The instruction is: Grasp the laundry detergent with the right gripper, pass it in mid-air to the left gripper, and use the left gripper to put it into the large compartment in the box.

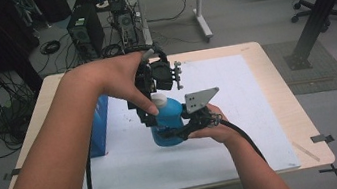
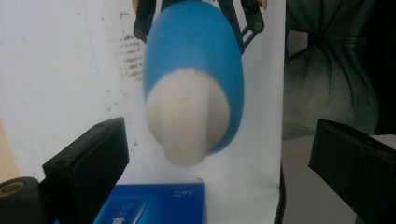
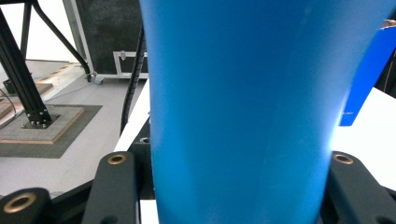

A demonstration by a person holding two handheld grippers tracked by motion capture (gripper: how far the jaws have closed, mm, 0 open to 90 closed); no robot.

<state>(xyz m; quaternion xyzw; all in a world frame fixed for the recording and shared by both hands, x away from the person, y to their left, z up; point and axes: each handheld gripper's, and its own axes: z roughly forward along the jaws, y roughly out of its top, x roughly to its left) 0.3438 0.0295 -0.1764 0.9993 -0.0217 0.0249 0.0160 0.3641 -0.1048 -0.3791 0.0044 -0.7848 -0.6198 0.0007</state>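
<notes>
High view: one blue bottle [image 1: 169, 119] with a white cap [image 1: 159, 101] and one blue box [image 1: 99, 127] just left of the bottle sit on a white sheet [image 1: 250, 112] covering a wooden table [image 1: 284, 102]. Beyond the bottle, a grey floor holds computer towers [image 1: 86, 33]. The right claw [image 1: 175, 134] is clenched around the bottle's body. The left claw [image 1: 156, 111] hangs over the cap, jaws spread.
</notes>
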